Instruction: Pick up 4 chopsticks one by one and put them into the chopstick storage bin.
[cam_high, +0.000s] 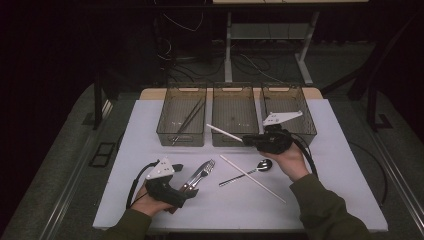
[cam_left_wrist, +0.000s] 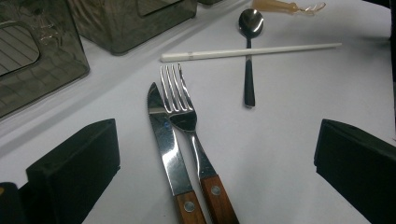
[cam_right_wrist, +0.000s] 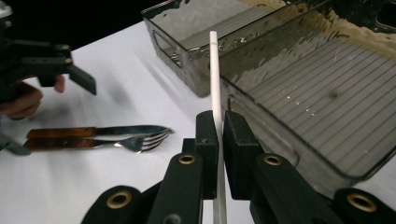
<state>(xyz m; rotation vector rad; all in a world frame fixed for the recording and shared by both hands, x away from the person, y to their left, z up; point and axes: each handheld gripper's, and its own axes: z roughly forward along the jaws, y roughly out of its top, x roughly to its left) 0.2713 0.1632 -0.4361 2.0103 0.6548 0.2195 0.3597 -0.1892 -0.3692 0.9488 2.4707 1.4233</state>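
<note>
1. Dark room; a white table carries three smoked-plastic bins in a row along its far edge: left bin, middle bin, right bin. Cables lie on the floor beyond.
2. The left bin holds long thin metal pieces; what they are cannot be told.
3. Right gripper: jaws closed tight on a white chopstick. In the high view the stick juts left from the gripper, over the near rim of the middle bin.
4. Left gripper: jaws spread wide, holding nothing, at the near left of the table.
5. Between those jaws lie a knife and a fork, side by side, both with wooden handles.
6. A second white chopstick lies at the table's centre, crossing a metal spoon.
7. Small amber-coloured item lies beyond the spoon; identity unclear.
</note>
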